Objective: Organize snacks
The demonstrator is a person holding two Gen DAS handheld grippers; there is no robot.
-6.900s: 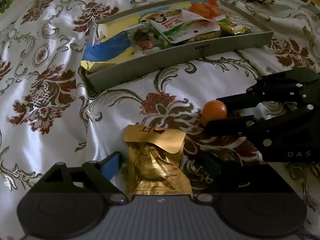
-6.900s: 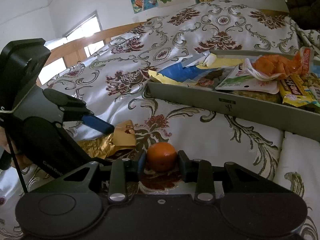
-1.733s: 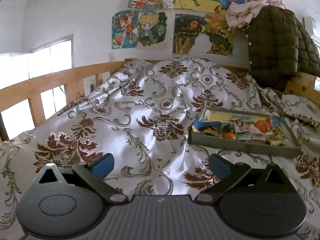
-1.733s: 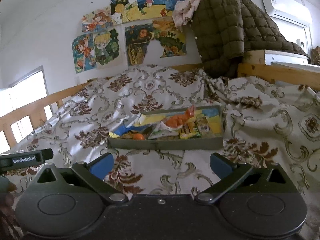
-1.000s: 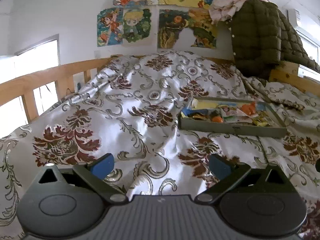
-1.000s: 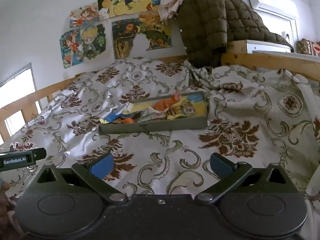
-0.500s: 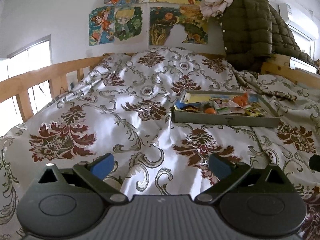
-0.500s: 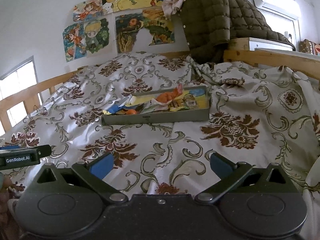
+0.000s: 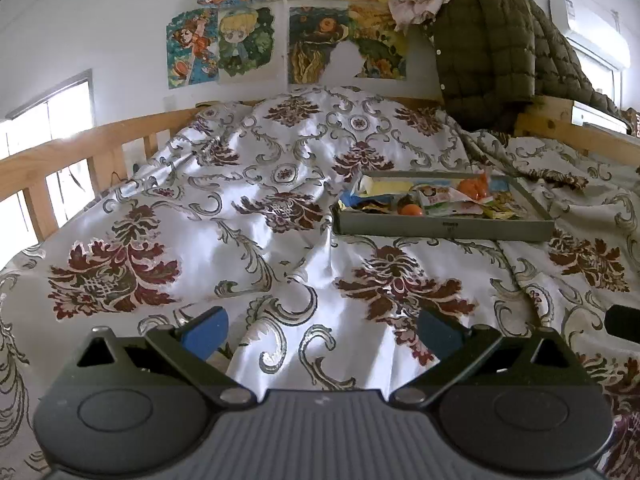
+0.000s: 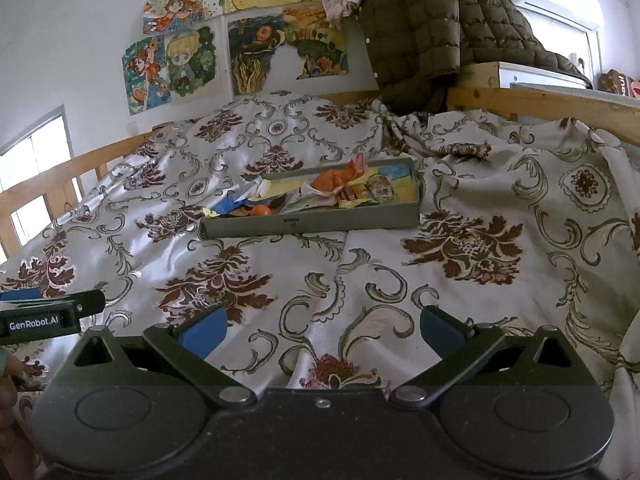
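Note:
A grey tray (image 9: 440, 229) (image 10: 312, 222) lies on the bed well ahead of both grippers, filled with several snack packets. An orange fruit (image 9: 412, 210) (image 10: 261, 211) sits at its left front, beside a gold packet (image 9: 370, 206). An orange packet (image 9: 472, 186) (image 10: 334, 178) stands up in the middle. My left gripper (image 9: 320, 330) is open and empty, low over the bedspread. My right gripper (image 10: 320, 330) is open and empty too. The left gripper's side shows at the left edge of the right wrist view (image 10: 44, 318).
The patterned bedspread (image 9: 260, 240) is creased and slopes up to the wall. A wooden bed rail (image 9: 72, 160) runs along the left. A dark quilted jacket (image 10: 432, 28) hangs over the wooden rail at the back right.
Both grippers have drawn back from the tray and turned a little; the tray has shifted in both views. The orange fruit and gold packet, on the bedspread 6.9 s ago, now lie in the tray.

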